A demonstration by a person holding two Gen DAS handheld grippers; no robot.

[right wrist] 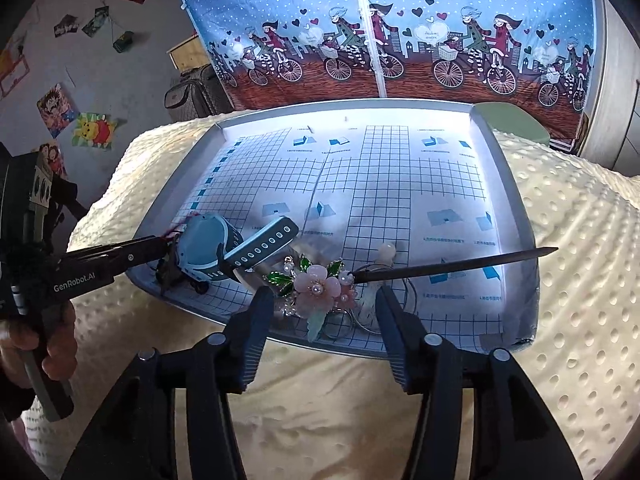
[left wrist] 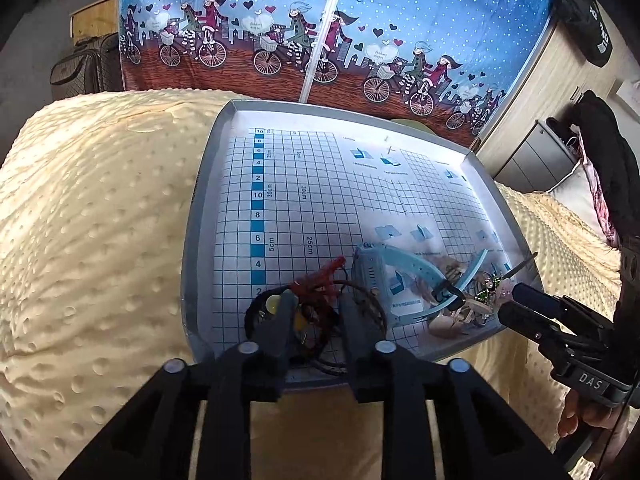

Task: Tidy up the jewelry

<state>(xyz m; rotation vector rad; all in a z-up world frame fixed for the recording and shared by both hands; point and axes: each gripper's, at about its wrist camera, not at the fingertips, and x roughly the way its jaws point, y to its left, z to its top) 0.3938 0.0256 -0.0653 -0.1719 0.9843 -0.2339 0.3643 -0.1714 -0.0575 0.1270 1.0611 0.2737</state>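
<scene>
Cream dimpled bedspread carries tray; both tongs, left and right, open; flower hairpin judged light, fragile — grip its stiff stick.

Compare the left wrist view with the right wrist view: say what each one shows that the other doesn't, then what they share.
Only the left wrist view shows the red cord tangle and dark bangles clearly, between the open left gripper. Only the right wrist view shows the pink flower hairpin in full, with its long dark pin and rings, before the open right gripper. Both show the grid-lined tray, the blue watch and the cream blanket.
</scene>
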